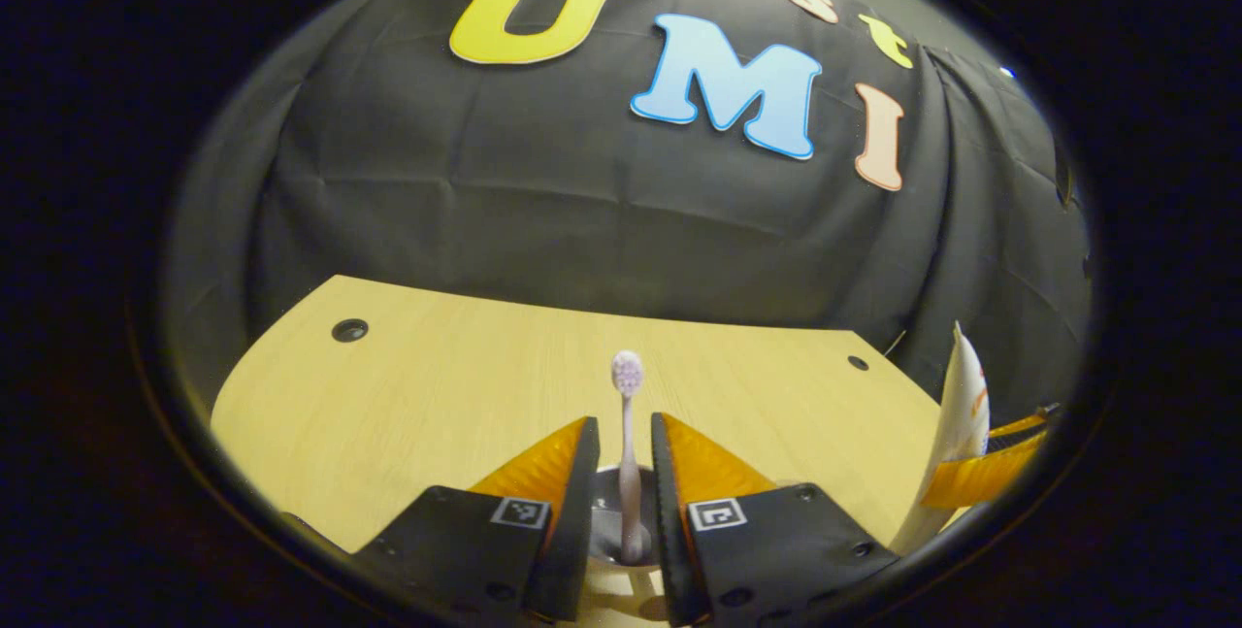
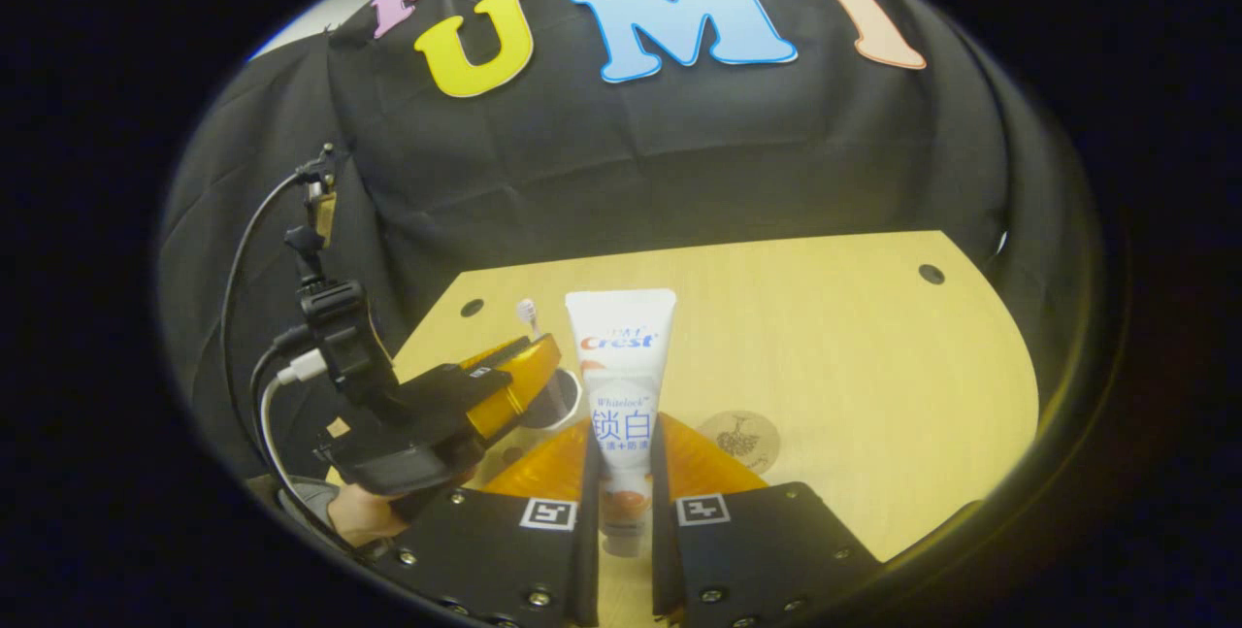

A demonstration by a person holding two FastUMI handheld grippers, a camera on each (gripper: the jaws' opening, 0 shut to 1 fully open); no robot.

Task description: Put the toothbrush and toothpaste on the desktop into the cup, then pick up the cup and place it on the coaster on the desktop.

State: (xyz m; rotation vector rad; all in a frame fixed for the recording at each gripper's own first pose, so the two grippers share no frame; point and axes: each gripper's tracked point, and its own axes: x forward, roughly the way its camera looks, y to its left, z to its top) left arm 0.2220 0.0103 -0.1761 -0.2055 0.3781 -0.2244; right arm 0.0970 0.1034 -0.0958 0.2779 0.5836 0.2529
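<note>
A pink toothbrush stands upright, head up, with its lower end inside the dark cup below. My left gripper is open a little, one finger on each side of the handle with a small gap. In the right gripper view the same left gripper hovers over the cup, the toothbrush head poking above it. My right gripper is shut on a white toothpaste tube, held upright with its cap down. A round printed coaster lies just right of it.
The pale wooden desk has small round holes near its back corners. A hand holds the left gripper, with cables rising behind it. The toothpaste and the right gripper's orange fingers show at the far right.
</note>
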